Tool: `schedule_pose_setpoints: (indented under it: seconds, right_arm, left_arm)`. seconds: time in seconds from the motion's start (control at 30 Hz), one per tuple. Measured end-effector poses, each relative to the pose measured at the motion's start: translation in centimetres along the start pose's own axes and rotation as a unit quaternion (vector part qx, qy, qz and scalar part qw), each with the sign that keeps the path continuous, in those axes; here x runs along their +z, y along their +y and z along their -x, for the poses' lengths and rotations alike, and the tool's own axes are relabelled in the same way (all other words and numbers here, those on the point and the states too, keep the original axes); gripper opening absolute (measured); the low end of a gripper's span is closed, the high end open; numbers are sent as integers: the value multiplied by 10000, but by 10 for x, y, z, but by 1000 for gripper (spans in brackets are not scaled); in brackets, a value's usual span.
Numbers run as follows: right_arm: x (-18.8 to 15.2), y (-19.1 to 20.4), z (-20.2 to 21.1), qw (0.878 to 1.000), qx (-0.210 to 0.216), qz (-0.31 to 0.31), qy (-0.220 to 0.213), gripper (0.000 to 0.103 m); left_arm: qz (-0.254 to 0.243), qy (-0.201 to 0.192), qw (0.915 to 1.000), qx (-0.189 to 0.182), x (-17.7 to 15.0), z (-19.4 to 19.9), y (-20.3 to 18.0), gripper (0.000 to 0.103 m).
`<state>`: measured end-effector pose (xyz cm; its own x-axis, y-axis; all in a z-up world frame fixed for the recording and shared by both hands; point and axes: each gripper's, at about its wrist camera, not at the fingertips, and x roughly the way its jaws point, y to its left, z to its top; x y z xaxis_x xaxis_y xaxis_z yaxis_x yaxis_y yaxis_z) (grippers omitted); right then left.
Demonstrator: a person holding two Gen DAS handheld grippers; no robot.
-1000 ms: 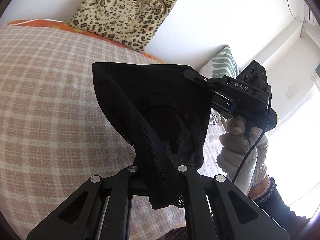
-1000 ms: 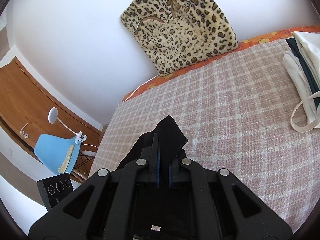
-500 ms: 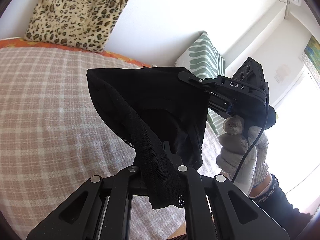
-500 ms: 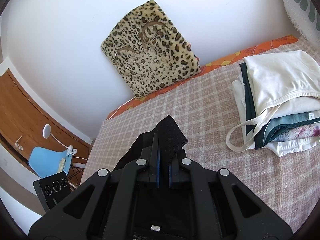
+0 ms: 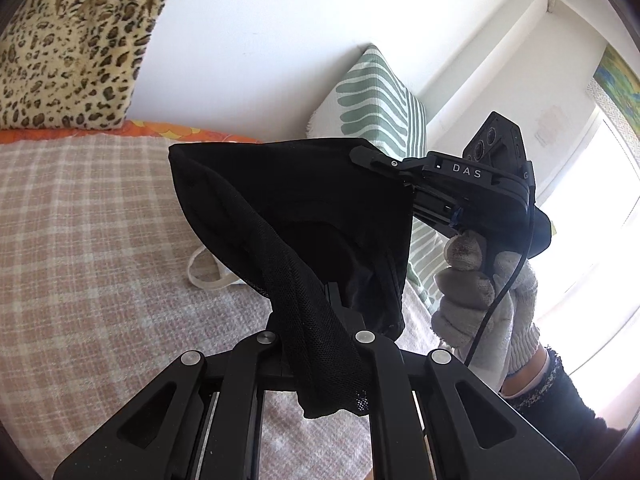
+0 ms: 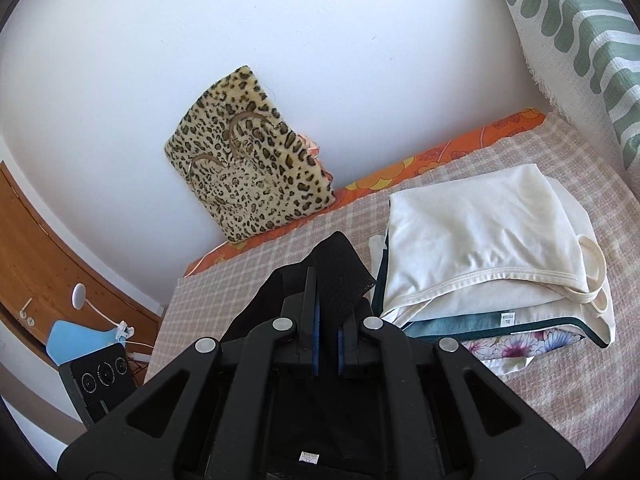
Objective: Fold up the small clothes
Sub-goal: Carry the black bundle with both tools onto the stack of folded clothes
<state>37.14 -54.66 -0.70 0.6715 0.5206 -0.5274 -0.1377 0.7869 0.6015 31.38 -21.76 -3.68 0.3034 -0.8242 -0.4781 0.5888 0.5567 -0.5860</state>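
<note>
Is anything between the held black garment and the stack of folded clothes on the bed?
Nothing visible. Both hand-held grippers, left and right, are shut on the black garment, lifted over the checked blanket; the folded stack lies just beside it.

White letters "DAS" stand on the black top of the right gripper (image 5: 362, 156), seen from the left wrist; further back on the same body, near the cable, a single pale letter shows, perhaps a "G", cut off at the edge. In the right wrist view a small white tag (image 6: 507, 317) is sewn into the edge of the folded clothes (image 6: 480, 248) on the bed; it carries dark print, too small to read. Another small white label (image 6: 309, 457) sits on the black garment (image 6: 340, 276) low between the gripper's arms, with tiny marks on it that cannot be made out either.
</note>
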Motion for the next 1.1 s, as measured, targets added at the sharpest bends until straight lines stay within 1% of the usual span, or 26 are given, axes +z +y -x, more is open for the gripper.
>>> schedule_pose_setpoints:
  seconds: [0.1, 0.33, 0.4, 0.47, 0.63, 0.83, 0.93, 1.1]
  right_arm:
    - [16, -18, 4, 9999, -71, -63, -101, 7]
    - [61, -53, 10, 9991, -238, -79, -355, 7]
    - [74, -61, 7, 9987, -297, -30, -402, 7]
    - [86, -69, 3, 9985, -353, -5, -425, 7]
    - [107, -89, -19, 9984, -348, 31, -436, 7]
    - [120, -116, -54, 9988, -358, 50, -335, 7]
    - [117, -131, -68, 9987, -434, 33, -252, 7]
    - [112, -156, -78, 9982, -568, -87, -172, 7]
  left_arm:
    - [-151, -37, 9999, 22, 13, -16, -7, 7]
    - [-334, -42, 9994, 52, 38, -60, -18, 7]
    - [-418, -54, 9991, 69, 45, -73, -23, 7]
    - [-563, -112, 9982, 163, 50, -86, -27, 7]
    - [-725, -118, 9968, 315, 57, -117, -28, 7]
    - [-565, -61, 9969, 549, 61, -144, -6, 7]
    - [-440, 45, 9974, 577, 56, -152, 6, 7]
    - [-500, 265, 9960, 690, 44, -155, 14, 7]
